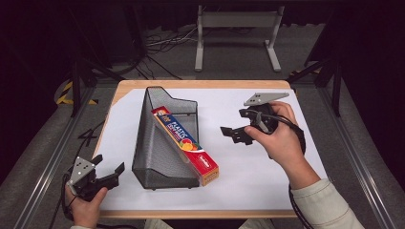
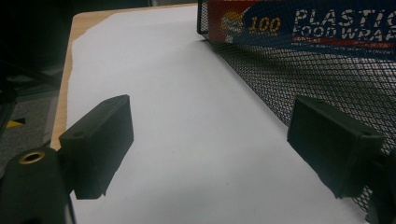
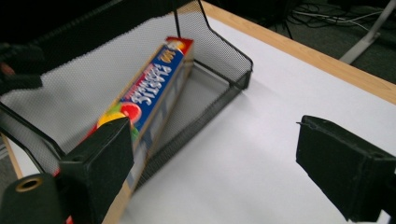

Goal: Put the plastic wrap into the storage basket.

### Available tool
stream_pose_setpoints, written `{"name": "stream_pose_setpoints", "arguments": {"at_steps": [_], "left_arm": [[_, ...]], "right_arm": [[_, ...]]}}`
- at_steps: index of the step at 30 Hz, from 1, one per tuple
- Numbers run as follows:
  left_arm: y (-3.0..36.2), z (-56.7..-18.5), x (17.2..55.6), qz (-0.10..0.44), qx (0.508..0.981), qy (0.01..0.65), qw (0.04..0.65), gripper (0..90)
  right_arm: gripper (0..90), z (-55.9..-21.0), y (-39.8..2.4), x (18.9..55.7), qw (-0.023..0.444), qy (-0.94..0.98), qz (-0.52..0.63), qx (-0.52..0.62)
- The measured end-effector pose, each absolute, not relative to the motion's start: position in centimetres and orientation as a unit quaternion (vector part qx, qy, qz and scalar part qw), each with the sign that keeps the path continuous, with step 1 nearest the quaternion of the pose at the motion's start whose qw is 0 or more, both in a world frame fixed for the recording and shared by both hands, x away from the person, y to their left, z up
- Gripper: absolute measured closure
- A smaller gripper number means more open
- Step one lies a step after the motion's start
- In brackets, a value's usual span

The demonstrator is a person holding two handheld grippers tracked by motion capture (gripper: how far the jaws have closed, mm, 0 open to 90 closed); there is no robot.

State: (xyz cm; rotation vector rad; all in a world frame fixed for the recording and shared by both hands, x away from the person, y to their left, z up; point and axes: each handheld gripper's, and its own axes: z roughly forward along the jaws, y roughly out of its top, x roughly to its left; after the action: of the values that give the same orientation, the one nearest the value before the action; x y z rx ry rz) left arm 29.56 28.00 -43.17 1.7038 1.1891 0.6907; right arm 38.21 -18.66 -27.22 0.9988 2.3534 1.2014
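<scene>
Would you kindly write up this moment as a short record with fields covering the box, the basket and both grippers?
Surface: white sheet over a wooden table
Container: black mesh basket, lying on the sheet
Item: plastic food wrap box, leaning diagonally in the basket, near end sticking out past its open end
Left gripper: open, empty, beside the basket's left wall, apart from it
Right gripper: open, empty, right of the box, apart from it
Contact: neither gripper touches anything
</scene>
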Motion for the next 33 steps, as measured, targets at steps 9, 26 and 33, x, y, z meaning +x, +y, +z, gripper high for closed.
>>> {"name": "stream_pose_setpoints", "arguments": {"at_steps": [9,26,33], "left_arm": [[28.0,-43.2,29.6,0.281,0.692,0.483,0.458,15.2],[27.9,-43.2,29.6,0.28,0.693,0.482,0.458,15.2],[27.9,-43.2,29.6,0.28,0.693,0.482,0.457,15.2]], "right_arm": [[11.3,-27.8,-22.5,38.2,0.177,0.813,0.421,0.361],[10.6,-31.5,-30.4,39.0,0.208,0.798,0.415,0.385],[10.5,-33.3,-32.2,38.5,0.214,0.793,0.429,0.376]]}}
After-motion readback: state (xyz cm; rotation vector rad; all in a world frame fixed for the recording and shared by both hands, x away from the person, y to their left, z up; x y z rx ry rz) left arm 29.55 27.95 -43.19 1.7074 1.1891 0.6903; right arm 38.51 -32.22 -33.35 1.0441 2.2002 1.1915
